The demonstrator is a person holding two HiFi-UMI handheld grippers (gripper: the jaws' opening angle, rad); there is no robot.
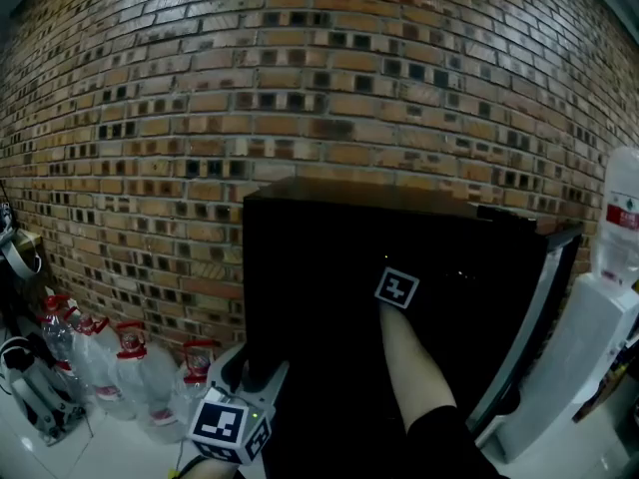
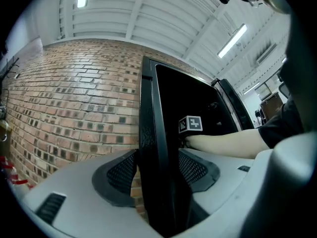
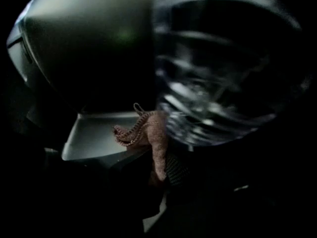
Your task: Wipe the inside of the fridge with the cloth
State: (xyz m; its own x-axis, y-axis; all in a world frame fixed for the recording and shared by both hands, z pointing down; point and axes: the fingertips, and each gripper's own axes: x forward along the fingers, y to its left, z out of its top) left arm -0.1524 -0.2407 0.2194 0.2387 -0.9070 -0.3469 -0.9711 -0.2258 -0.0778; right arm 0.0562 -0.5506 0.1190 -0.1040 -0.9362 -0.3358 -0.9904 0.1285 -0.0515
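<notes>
Evenly, moderately lit in the head view; strong barrel bending of the red-brown brick wall (image 1: 200,88) toward the edges. Lit in the left gripper view by long white ceiling tube lamps (image 2: 233,39); black at the corners. Very dim in the right gripper view: smeared glints on a clear curved surface (image 3: 223,83), only the pinkish knitted cloth (image 3: 153,133) distinct.

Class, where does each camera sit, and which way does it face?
Head view: head-mounted, facing forward-down at open fridge; right forearm, left gripper show.
Left gripper view: along open jaws astride the fridge wall; right forearm shows.
Right gripper view: inside the dark fridge; right gripper shut on cloth.
Shared: head and left gripper views show the right gripper's marker cube.
</notes>
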